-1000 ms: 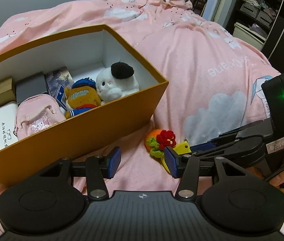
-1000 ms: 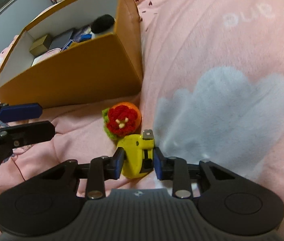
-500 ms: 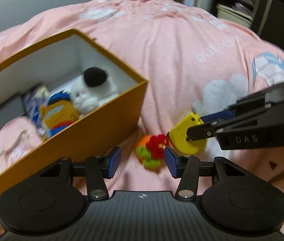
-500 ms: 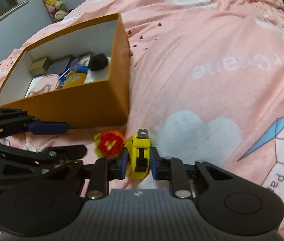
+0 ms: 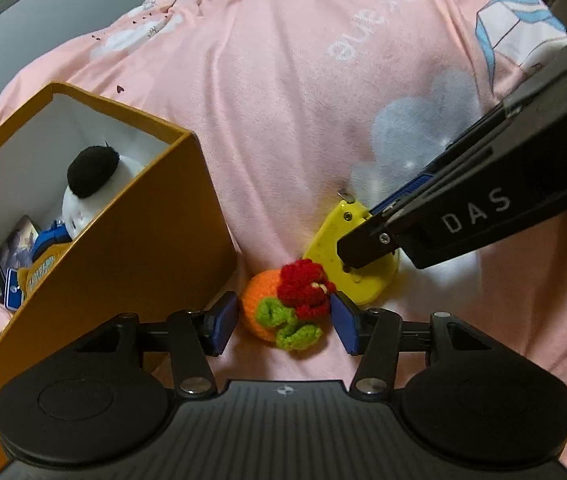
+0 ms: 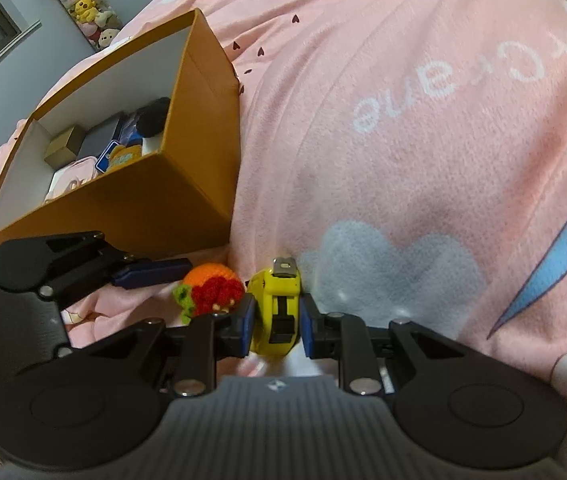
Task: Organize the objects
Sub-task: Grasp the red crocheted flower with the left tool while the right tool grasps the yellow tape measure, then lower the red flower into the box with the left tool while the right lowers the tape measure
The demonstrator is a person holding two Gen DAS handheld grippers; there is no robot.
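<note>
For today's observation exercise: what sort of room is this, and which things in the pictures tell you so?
Most likely a bedroom. The work is done on a soft pink blanket spread over a bed, plush toys stand along the wall, and an orange storage box holds more toys.

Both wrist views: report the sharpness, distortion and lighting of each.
Left wrist view: sharp on the crocheted orange between the left gripper pads, strong fisheye bend in the pink blanket, dim warm room light. Right wrist view: the yellow tape measure in the right gripper is crisp, the orange box edges bow, plush shelf at the top left soft.
</note>
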